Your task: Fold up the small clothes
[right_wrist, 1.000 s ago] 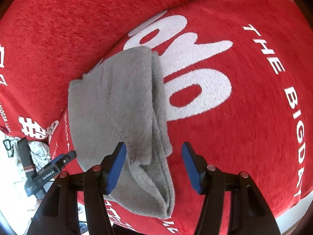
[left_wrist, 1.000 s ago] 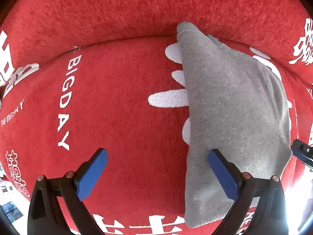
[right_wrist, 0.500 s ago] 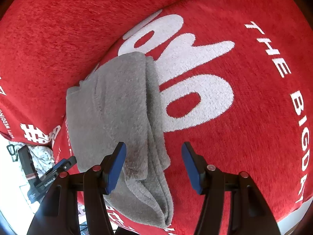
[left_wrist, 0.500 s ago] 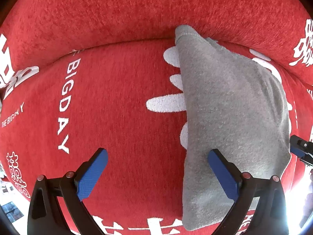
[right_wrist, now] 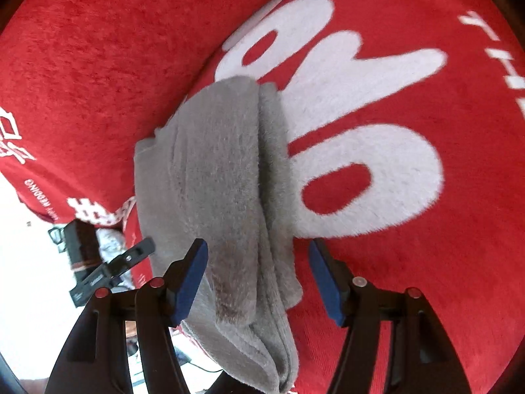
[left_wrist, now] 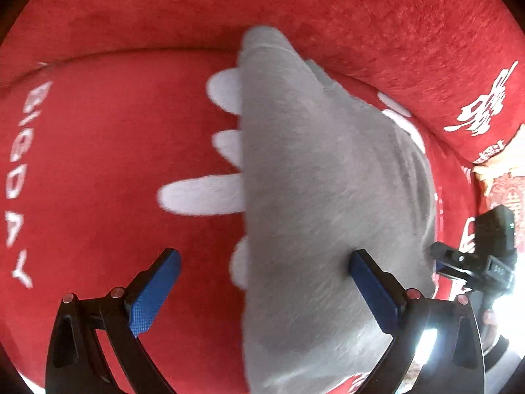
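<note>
A folded grey fleece garment (left_wrist: 315,203) lies on a red cover with white lettering (left_wrist: 98,180). In the right wrist view the garment (right_wrist: 223,180) shows stacked folded layers along its right edge. My left gripper (left_wrist: 262,272) is open and empty, its fingers straddling the garment's left edge just above it. My right gripper (right_wrist: 257,266) is open and empty, its fingers on either side of the garment's layered near end. The right gripper also shows at the right edge of the left wrist view (left_wrist: 475,262), and the left one at the left of the right wrist view (right_wrist: 108,262).
The red cover (right_wrist: 410,246) rises into a padded back (left_wrist: 262,6) behind the garment. The cover's edge drops off close to the garment's near side, with a bright floor and crumpled white cloth (right_wrist: 110,243) below.
Both grippers have moved closer in over the garment, which looks larger in both views. The jaws stay open. The garment lies as before.
</note>
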Motion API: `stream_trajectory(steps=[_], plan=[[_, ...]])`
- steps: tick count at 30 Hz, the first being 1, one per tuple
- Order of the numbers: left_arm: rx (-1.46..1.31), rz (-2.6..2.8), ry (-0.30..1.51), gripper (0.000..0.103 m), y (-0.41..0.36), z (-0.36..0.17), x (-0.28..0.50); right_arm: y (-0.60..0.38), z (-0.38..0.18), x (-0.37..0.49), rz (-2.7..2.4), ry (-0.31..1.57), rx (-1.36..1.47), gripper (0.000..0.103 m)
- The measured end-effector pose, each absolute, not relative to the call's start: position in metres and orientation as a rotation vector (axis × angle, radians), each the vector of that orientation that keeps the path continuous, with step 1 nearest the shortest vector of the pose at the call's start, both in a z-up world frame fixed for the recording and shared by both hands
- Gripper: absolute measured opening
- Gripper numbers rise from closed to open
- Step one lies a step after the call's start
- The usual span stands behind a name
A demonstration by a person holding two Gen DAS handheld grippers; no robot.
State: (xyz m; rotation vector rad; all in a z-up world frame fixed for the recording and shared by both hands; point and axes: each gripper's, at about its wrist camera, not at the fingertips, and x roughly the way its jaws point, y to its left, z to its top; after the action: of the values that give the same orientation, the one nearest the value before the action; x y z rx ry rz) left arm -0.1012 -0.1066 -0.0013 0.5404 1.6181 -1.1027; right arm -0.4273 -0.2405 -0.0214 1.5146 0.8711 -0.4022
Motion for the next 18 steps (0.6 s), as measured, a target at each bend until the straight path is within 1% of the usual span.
stream_trajectory(steps=[8,9,11,12,14,15,16,17,18], plan=[[0.542,-1.161,1.643,0.103,-0.124,-0.009,-0.129,-0.249,-0.029,-0.400,-0.285,0.812,1.512,0.069],[0.552,-1.176,1.646,0.101,-0.127,-0.008,-0.135,-0.247,-0.030,-0.396,-0.277,0.813,1.512,0.069],[0.595,-1.183,1.606,0.091,-0.128,-0.003,-0.144,-0.242,-0.030,-0.396,-0.281,0.803,1.518,0.069],[0.594,-1.186,1.592,0.088,-0.129,-0.001,-0.145,-0.240,-0.031,-0.395,-0.284,0.797,1.538,0.069],[0.560,-1.188,1.585,0.071,-0.124,0.004,-0.143,-0.235,-0.033,-0.394,-0.297,0.806,1.564,0.048],[0.537,-1.190,1.588,0.066,-0.121,0.006,-0.141,-0.232,-0.034,-0.393,-0.303,0.813,1.570,0.035],[0.511,-1.197,1.592,0.057,-0.118,0.009,-0.137,-0.231,-0.031,-0.393,-0.302,0.793,1.572,0.032],[0.496,-1.207,1.592,0.050,-0.116,0.011,-0.135,-0.231,-0.029,-0.392,-0.296,0.778,1.577,0.031],[0.486,-1.224,1.584,0.049,-0.114,0.015,-0.134,-0.228,-0.025,-0.391,-0.283,0.752,1.586,0.030]])
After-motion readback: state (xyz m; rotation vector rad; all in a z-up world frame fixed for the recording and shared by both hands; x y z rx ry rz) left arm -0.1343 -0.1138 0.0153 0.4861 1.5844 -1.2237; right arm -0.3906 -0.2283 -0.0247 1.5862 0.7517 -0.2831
